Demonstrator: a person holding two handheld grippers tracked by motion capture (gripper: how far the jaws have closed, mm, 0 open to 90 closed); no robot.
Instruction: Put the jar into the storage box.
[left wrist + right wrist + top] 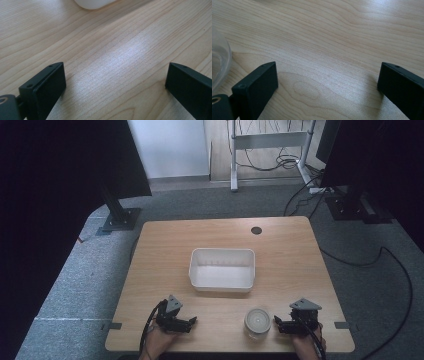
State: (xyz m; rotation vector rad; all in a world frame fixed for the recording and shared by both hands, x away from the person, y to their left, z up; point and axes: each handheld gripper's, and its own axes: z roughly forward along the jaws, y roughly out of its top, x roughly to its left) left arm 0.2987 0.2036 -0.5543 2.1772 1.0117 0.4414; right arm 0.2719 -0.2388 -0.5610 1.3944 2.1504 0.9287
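We are looking at a clear round container [257,322] sitting near the front edge of the wooden table [165,250], just beside our right gripper [278,324] and in front of the white plastic bin [222,269]. Its curved transparent wall is also showing at the left edge of the right gripper view [219,62]. We are judging it to be light and stiff, likely smooth and slippery; whether it is glass or plastic we cannot tell, so we are treating it as breakable. We are thinking the best hold is across its side wall, jaws squarely on opposite sides below the rim, squeezing gently. The right gripper is standing released, its jaws spread wide over bare wood. Our left gripper [191,321] is likewise spread apart and holding nothing, resting well apart from the container.
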